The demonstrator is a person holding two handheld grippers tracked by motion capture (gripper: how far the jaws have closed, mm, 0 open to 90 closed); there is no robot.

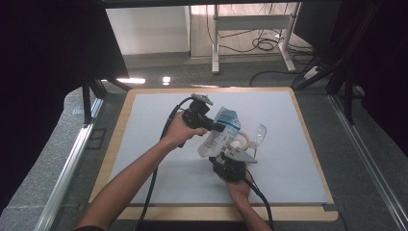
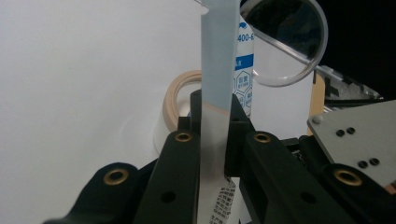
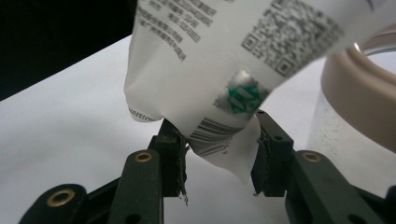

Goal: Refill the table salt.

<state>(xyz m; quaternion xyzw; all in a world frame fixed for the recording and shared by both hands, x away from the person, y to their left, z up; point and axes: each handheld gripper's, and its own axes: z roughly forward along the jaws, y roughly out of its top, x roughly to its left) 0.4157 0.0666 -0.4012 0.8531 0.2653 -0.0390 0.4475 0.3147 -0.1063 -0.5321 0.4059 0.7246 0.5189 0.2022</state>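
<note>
Pouch: a soft white plastic pouch [image 1: 219, 134] with blue printing, small black text, a QR code and a barcode; it hangs in the air above the middle of the tabletop, slanting from upper right to lower left in the high view, stretched between the two claws.
Pouch surface: smooth and slightly glossy, creased and puckered at its lower corner [image 3: 205, 135]; its flat sealed edge [image 2: 215, 70] looks thin and pale blue-grey when seen edge-on.
Left claw: the left claw [image 2: 215, 135] is pressed together on the pouch's thin flat edge, the black jaws squeezing the film from both sides.
Right claw: the right claw [image 3: 219, 158] stands partly apart with the pouch's crumpled lower corner between its black jaws; whether the pads press on it cannot be told for sure.
Jar: a clear cylindrical jar [image 3: 359, 121] with a thick beige rim, its wall speckled with fine droplets, stands on the tabletop just beside the pouch, under its lower end.
Lid: a round, clear, glassy lid [image 2: 285, 44] with a smooth edge shows behind the pouch, near the jar.
Tabletop: a flat matte pale grey-white sheet [image 1: 159, 125] framed by a light wooden border.
Hands: each hand grips a black claw body with a trailing cable.
</note>
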